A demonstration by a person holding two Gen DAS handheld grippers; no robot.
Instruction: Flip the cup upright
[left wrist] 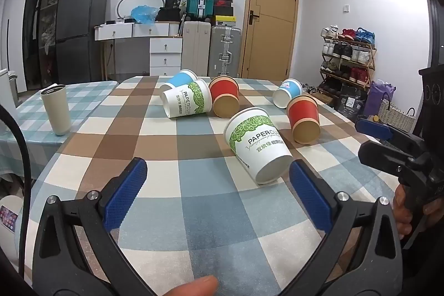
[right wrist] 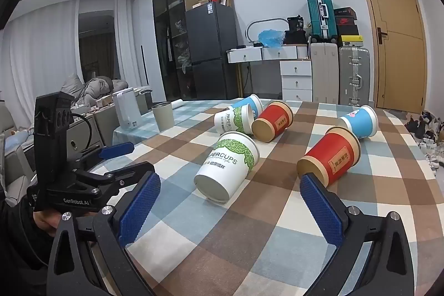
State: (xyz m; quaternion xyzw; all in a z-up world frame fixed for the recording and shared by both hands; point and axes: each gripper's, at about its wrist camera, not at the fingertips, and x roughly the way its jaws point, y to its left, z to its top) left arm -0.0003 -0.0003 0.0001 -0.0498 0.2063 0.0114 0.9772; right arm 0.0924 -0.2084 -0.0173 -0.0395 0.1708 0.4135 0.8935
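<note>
Cups are all lying on their sides on the checked tablecloth (left wrist: 194,212), six of them, so none is standing up yet and the whole job is waiting to be done. The left gripper (left wrist: 219,185) is hanging low over the cloth with its blue pads spread wide and nothing between them. Just ahead of it, close to its right pad, the near white-and-green paper cup (left wrist: 256,143) is lying with its closed bottom pointing back at the tool. The right gripper (right wrist: 230,204) is also spread wide and holding nothing. The near red cup (right wrist: 330,158) is lying just ahead of its right pad. Farther ahead of both tools, the other four cups are resting in a loose bunch. A tall grey tumbler (left wrist: 55,108) is standing far off to the left.
</note>
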